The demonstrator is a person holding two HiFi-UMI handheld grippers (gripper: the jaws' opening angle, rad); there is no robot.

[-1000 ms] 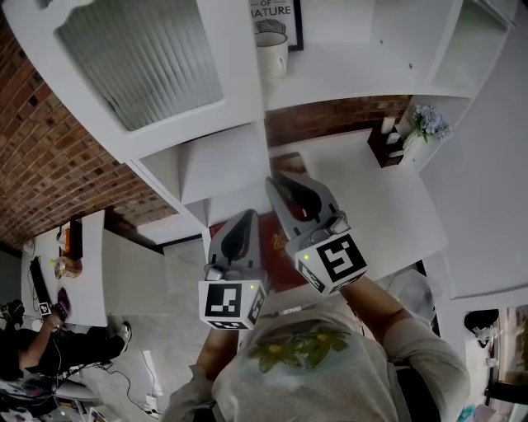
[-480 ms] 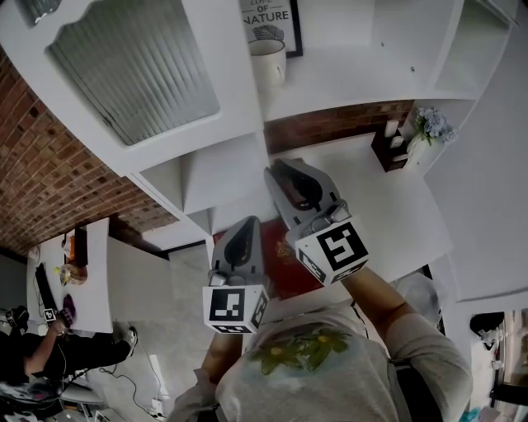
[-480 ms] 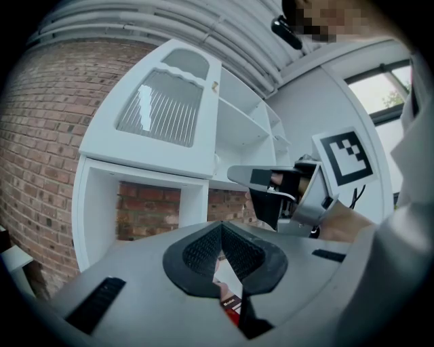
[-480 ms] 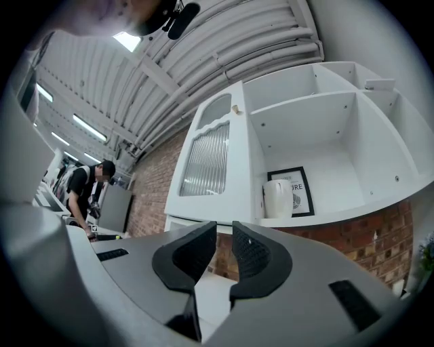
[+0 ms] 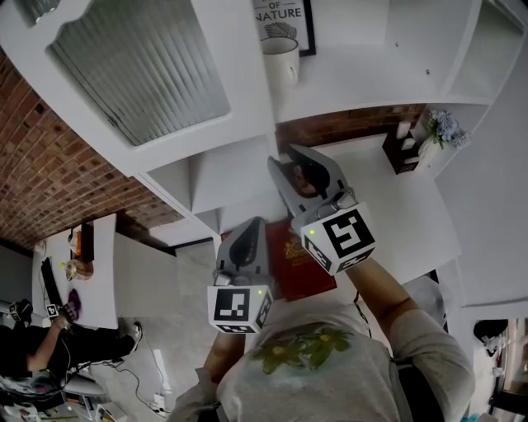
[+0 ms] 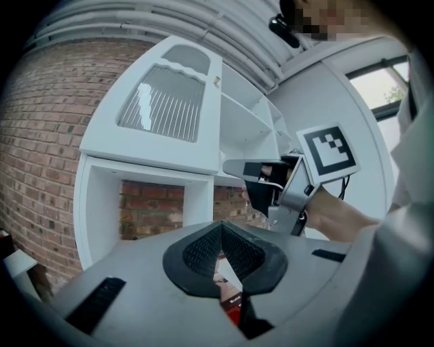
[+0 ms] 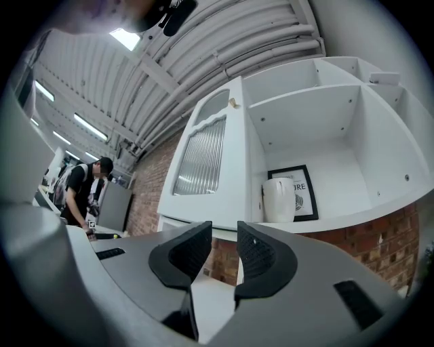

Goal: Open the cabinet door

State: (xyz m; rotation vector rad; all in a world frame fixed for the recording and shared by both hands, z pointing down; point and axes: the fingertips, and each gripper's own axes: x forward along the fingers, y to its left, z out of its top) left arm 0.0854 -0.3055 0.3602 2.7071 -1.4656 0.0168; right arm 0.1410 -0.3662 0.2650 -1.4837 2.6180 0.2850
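Note:
The white cabinet door (image 5: pixel 140 70) with its ribbed glass pane stands swung open to the left, and the shelf compartment behind it is exposed. The same door (image 7: pixel 203 159) shows in the right gripper view and again (image 6: pixel 166 108) in the left gripper view. My right gripper (image 5: pixel 294 161) is held just below and to the right of the door's lower corner, apart from it. Its jaws (image 7: pixel 224 237) have just been opening, with nothing between them. My left gripper (image 5: pixel 252 224) hangs lower and nearer to me. Its pads (image 6: pixel 222 234) meet at the tips and hold nothing.
A white mug (image 5: pixel 281 58) and a framed print (image 5: pixel 285 21) stand on the exposed shelf. A red book (image 5: pixel 301 264) lies on the white counter (image 5: pixel 396 214) beneath the grippers. A flower vase (image 5: pixel 445 128) stands at far right. Brick wall backs the unit. A person sits at lower left (image 5: pixel 33 350).
The right gripper's jaws have spread apart and it has shifted a little upward in the head view. The left gripper has stayed put, and the door stays open.

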